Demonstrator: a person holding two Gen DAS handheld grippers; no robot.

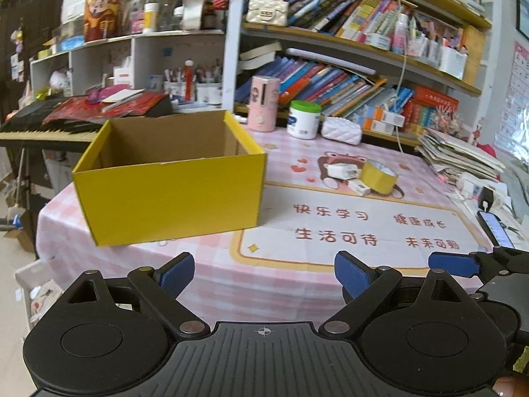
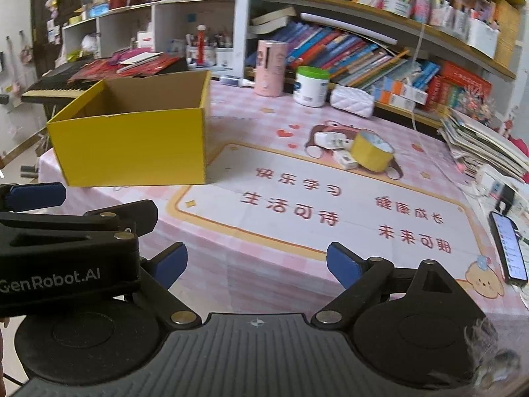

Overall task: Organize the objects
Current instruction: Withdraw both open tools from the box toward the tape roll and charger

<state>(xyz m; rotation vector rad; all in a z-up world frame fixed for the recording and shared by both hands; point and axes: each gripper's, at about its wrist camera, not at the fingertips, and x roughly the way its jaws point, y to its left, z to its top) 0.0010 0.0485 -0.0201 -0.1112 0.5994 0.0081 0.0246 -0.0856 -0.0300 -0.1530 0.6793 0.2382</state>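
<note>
An open yellow cardboard box (image 1: 168, 195) (image 2: 132, 147) stands on the left of the pink checked table, and I see nothing in the part of its inside that shows. Farther right lie a yellow tape roll (image 1: 378, 174) (image 2: 372, 152) and small white boxes (image 1: 342, 171) (image 2: 334, 140) beside it. My left gripper (image 1: 264, 273) hangs open at the table's near edge, nothing between its blue pads. My right gripper (image 2: 256, 263) is also open and holds nothing. Each gripper shows at the edge of the other's view.
At the back stand a pink cylinder (image 1: 263, 103), a white jar with a green lid (image 1: 304, 119) and a white quilted pouch (image 1: 341, 129). A phone (image 2: 509, 248) and a stack of papers (image 2: 486, 145) lie at the right. Bookshelves rise behind; a keyboard (image 1: 49, 129) stands left.
</note>
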